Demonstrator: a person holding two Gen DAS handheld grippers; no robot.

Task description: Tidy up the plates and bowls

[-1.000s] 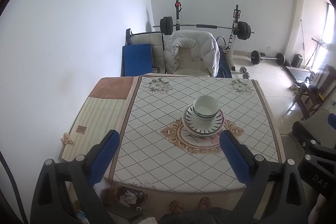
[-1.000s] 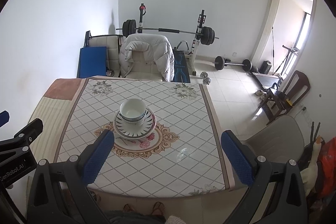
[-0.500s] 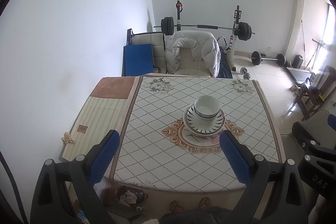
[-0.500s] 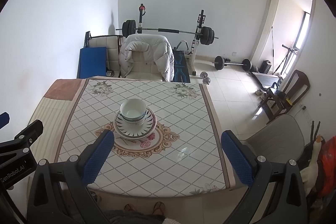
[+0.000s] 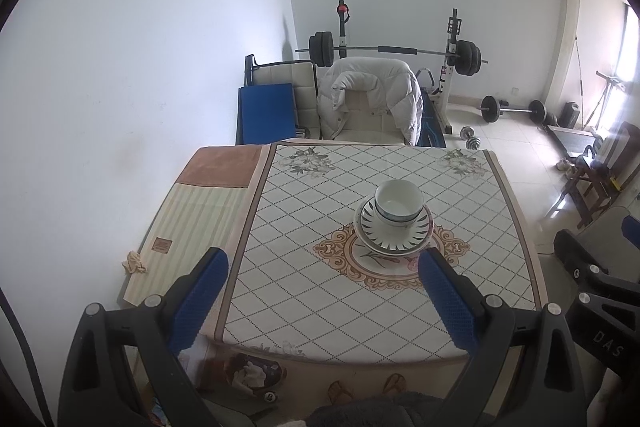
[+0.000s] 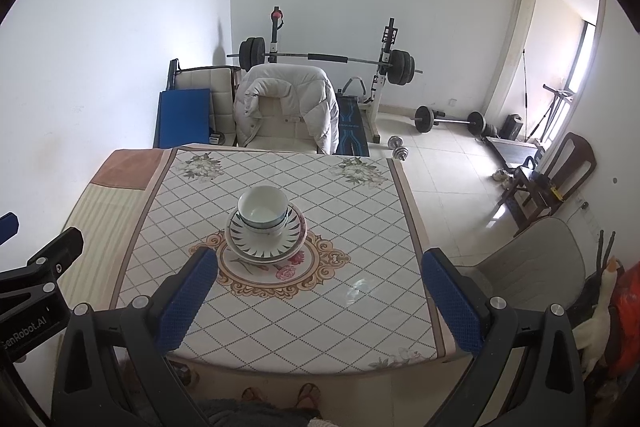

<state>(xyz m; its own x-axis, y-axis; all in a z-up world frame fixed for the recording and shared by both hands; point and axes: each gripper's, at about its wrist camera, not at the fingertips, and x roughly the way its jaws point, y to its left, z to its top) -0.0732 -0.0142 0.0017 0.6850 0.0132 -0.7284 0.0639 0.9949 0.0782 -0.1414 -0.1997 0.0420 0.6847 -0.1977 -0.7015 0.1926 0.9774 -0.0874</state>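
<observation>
Left hand-held gripper [image 5: 322, 297] wide, empty | right hand-held gripper [image 6: 318, 295] wide, empty | bowl [image 5: 399, 202] nested on plates [image 5: 394, 235], frame centre on table [image 5: 304, 291] | stacked, likely done, both clear

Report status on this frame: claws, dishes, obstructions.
Left claw open, empty, held above table's near edge. Right claw likewise. Bowl stacked on plates, centre of table. Nothing in the way.
</observation>
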